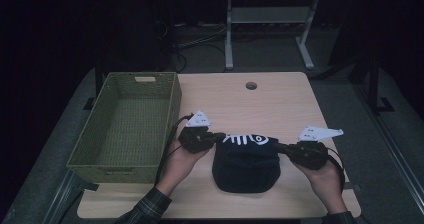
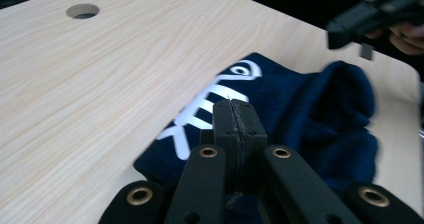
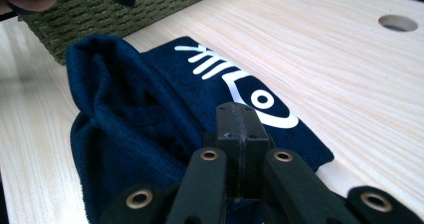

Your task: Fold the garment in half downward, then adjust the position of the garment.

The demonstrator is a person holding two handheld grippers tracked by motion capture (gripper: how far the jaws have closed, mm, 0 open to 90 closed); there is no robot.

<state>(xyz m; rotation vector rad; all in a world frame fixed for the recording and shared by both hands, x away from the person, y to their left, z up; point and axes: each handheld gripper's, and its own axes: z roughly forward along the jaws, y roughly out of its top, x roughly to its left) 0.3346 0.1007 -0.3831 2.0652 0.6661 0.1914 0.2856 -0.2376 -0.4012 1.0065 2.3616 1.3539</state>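
A dark navy knit cloth [image 1: 245, 164] with a white fish-skeleton print lies on the near half of the pale wooden table [image 1: 280, 104], roughly midway between its left and right edges. Its printed far edge is stretched between your two grippers, and the rest bunches in loose folds toward you, stopping short of the table's near edge. Your left gripper [image 1: 216, 137] has its jaws pressed together on the cloth's left far corner; in the left gripper view [image 2: 235, 121] a thin strip of fabric shows pinched between the pads. Your right gripper [image 1: 278, 145] is likewise clamped on the right far corner, and in the right gripper view [image 3: 241, 126] the jaws meet over the navy edge beside the fish's eye. Left of the cloth, a green woven basket [image 1: 112, 156] stands along the table's left edge, just beside your left hand [image 1: 181, 156]. Beyond the cloth, bare tabletop runs to the far edge, broken by a round cable hole [image 1: 251, 86]. Bare wood also lies right of your right hand [image 1: 325, 176].
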